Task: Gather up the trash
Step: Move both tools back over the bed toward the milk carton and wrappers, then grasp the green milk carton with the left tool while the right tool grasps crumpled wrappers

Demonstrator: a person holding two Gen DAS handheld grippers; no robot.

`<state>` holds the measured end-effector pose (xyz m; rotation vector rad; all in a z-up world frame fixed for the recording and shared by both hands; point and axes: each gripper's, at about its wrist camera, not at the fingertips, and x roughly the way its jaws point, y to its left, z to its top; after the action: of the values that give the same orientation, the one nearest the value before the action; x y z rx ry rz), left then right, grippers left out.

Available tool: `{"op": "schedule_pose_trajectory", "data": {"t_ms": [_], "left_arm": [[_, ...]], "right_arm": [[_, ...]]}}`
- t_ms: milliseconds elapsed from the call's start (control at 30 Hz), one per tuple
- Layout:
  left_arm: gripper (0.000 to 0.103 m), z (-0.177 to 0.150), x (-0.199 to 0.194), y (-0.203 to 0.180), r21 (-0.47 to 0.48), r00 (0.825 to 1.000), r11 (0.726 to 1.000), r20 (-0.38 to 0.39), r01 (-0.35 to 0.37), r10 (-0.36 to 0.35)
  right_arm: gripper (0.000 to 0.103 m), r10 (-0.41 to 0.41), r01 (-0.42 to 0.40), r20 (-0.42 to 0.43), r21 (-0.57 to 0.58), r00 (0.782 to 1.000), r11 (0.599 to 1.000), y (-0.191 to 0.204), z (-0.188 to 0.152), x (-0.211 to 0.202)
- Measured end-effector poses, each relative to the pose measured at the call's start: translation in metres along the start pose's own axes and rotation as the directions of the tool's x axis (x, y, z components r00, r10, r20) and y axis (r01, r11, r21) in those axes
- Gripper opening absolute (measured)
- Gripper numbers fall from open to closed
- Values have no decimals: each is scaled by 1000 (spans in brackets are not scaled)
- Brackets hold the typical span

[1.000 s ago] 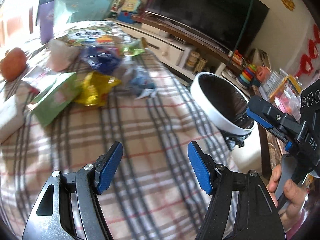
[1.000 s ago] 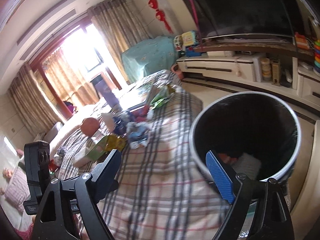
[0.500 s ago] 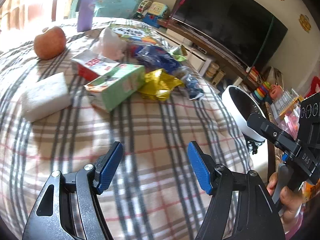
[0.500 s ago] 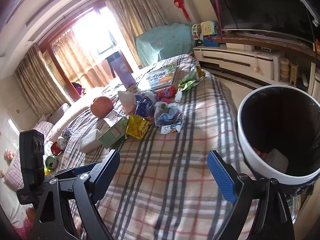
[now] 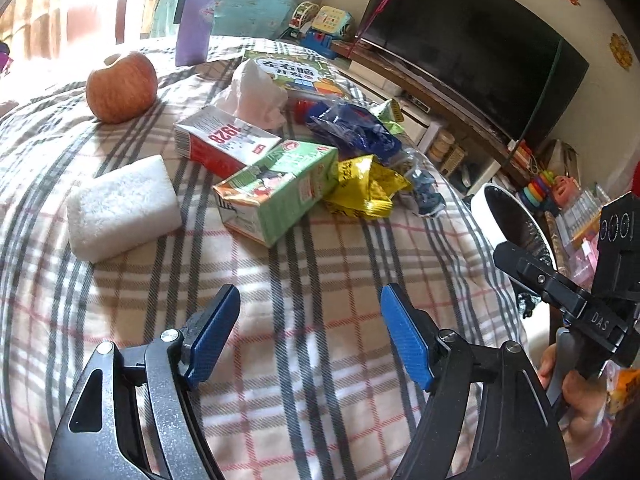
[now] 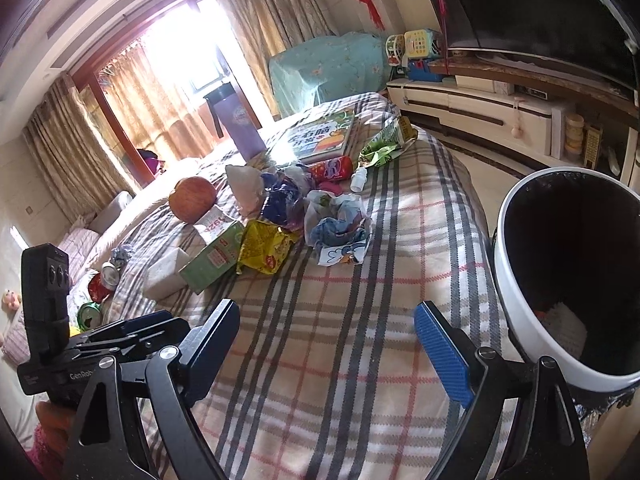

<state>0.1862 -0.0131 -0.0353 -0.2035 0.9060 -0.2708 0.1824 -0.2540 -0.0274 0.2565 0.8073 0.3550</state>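
Note:
Trash lies in a heap on the plaid blanket [image 5: 320,272]: a green carton [image 5: 276,188] [image 6: 212,256], a red and white carton [image 5: 224,142], a yellow wrapper [image 5: 366,188] [image 6: 264,246], a blue wrapper [image 5: 352,130] [image 6: 282,196] and crumpled paper [image 6: 340,228]. A white bin [image 6: 516,280] with a black liner stands at the bed's right edge; it also shows in the left wrist view [image 5: 486,210]. My left gripper [image 5: 308,332] is open and empty, short of the cartons. My right gripper [image 6: 328,340] is open and empty beside the bin.
An apple [image 5: 120,86], a white sponge block [image 5: 120,206], a purple bottle [image 5: 194,16], a tissue [image 5: 256,92] and a picture book [image 6: 320,136] also lie on the bed. Cans [image 6: 100,280] sit at the far left. A TV cabinet [image 6: 500,112] stands behind the bin.
Both grippers have swung left, away from the bin and toward the trash heap. Both stay open and empty. The bin has shifted to the right edge of both views.

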Motion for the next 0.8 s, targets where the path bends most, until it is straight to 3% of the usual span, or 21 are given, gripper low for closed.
{"op": "schedule_pose_trajectory", "data": {"t_ms": [433,633,800], "left_arm": [[82,34,19,16,29,998,997,0,-69,69],[82,55,34,23,45,998,997,-11,-62,63],[82,61,50,22,79,997,994,-30,-73,76]], "right_arm": [[90,1,-1,-25,34,1000,999,-20,22,29],[90,27,-26,-27,39,999,999,-23,38,44],[83,45,-43,-60,36,997,998,-24,45,66]]}}
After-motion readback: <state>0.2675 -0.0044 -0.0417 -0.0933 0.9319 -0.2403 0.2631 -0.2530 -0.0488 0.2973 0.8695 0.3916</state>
